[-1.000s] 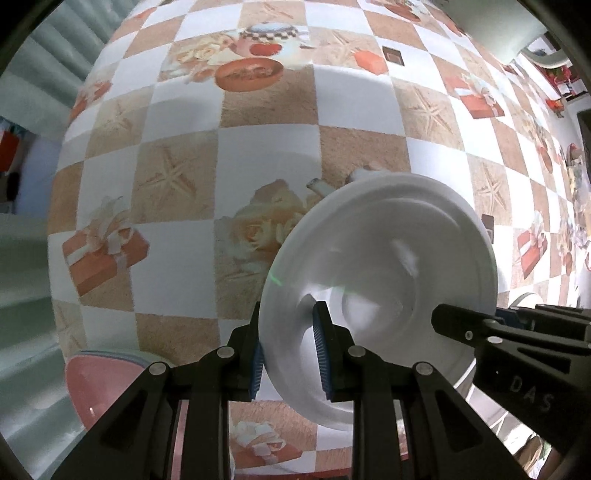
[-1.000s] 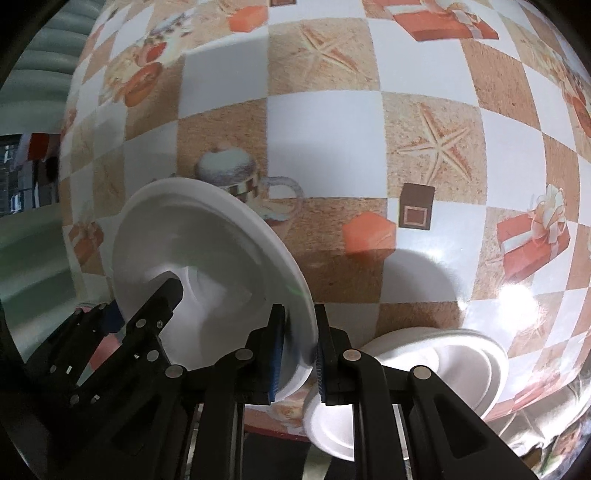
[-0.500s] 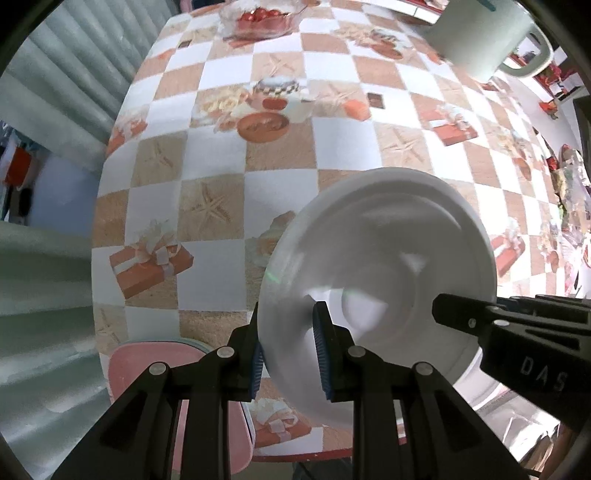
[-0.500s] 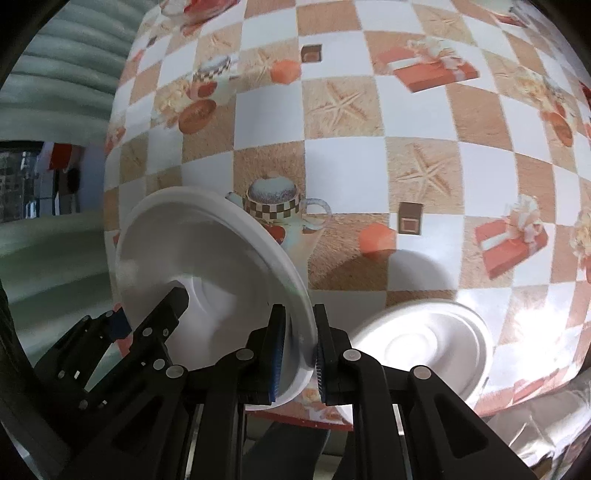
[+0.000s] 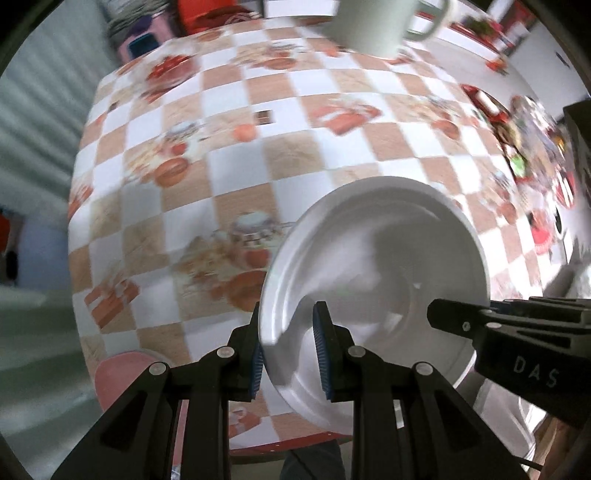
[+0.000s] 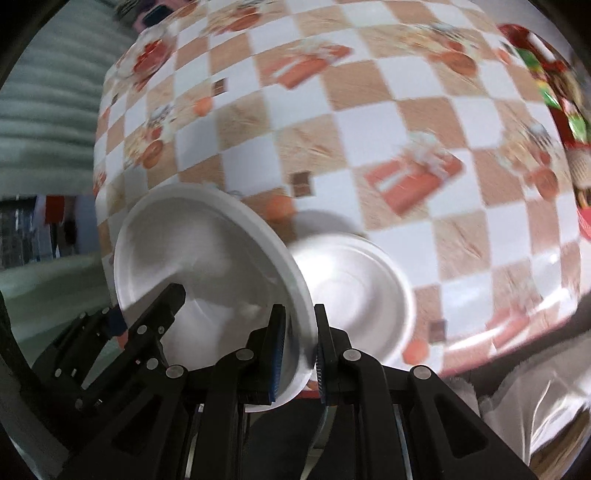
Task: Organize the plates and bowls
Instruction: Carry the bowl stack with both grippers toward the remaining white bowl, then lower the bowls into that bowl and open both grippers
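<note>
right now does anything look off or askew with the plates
Yes: the white plate is clamped at opposite rim edges by the left gripper and right gripper, tilted steeply above the checkered tablecloth. The second white plate lies flat. No damage shows.

- My left gripper [image 5: 289,352] is clamped on the near rim of the white bowl [image 5: 373,280], blue pads on either side of it.
- The bowl hangs tilted above the checkered tablecloth [image 5: 229,155].
- My right gripper [image 5: 436,317] reaches in from the right, gripping the bowl's opposite rim.
- A pale mug [image 5: 373,22] stands at the far edge.
- A pink plate [image 5: 122,376] lies at lower left.
</note>
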### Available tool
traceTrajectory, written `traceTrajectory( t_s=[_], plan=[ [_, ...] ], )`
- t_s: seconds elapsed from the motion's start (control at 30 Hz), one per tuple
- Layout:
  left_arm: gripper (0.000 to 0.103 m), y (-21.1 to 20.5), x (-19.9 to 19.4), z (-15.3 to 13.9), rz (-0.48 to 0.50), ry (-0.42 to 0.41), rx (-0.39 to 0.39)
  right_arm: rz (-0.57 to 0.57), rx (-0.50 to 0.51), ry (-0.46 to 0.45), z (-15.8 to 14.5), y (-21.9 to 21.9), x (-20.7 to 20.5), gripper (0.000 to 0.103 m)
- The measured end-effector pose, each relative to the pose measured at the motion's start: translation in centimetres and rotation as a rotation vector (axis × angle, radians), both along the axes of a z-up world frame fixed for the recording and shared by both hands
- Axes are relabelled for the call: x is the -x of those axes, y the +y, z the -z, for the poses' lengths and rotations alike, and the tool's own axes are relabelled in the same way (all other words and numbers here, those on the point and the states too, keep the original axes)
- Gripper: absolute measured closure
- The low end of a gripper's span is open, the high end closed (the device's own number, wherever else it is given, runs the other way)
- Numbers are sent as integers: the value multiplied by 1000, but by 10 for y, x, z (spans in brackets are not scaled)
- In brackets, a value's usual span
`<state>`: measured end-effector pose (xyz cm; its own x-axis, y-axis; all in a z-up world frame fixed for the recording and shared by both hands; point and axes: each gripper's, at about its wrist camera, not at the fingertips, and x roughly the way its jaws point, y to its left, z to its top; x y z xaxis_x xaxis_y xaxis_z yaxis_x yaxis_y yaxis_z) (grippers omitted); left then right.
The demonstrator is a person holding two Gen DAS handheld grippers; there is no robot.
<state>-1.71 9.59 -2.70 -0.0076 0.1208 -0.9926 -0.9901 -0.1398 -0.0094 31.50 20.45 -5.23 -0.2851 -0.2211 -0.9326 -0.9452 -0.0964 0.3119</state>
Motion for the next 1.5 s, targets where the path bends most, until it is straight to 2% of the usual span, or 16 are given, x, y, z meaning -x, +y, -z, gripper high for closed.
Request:
traceTrajectory(
  t_s=[0.3, 0.5, 0.6, 0.67, 0.73, 0.77, 0.8, 0.87, 0.9, 0.93, 1.27, 1.5],
  plan=[
    [76, 1, -53, 17, 157, 0, 30, 123, 35, -35, 10, -24, -55, 86],
    [76, -1, -67, 32, 197, 6, 71, 155, 53, -40, 21, -30, -68, 86],
    [71, -3, -67, 36, 196, -1, 85, 152, 49, -35, 23, -30, -68, 86],
    [60, -4, -67, 37, 194, -2, 90, 147, 47, -34, 25, -30, -69, 86],
    [36, -6, -65, 35, 188, 10, 81, 147, 48, -41, 27, -30, -69, 86],
    [32, -7, -63, 32, 182, 19, 70, 146, 50, -46, 27, -29, -70, 86],
    [28, -7, -61, 30, 176, 21, 64, 145, 52, -52, 28, -28, -71, 84],
    [24, -8, -58, 27, 167, 16, 61, 145, 50, -65, 29, -28, -74, 51],
    [24, -8, -55, 26, 163, 14, 63, 146, 44, -70, 29, -27, -75, 23],
    [24, -9, -53, 26, 159, 14, 66, 150, 28, -67, 27, -27, -77, 18],
    [24, -23, -33, 33, 105, 25, 125, 180, 45, -81, 26, -38, -92, 18],
    [24, -25, -20, 34, 51, -2, 127, 199, 71, -112, 30, -53, -99, 18]
  ],
)
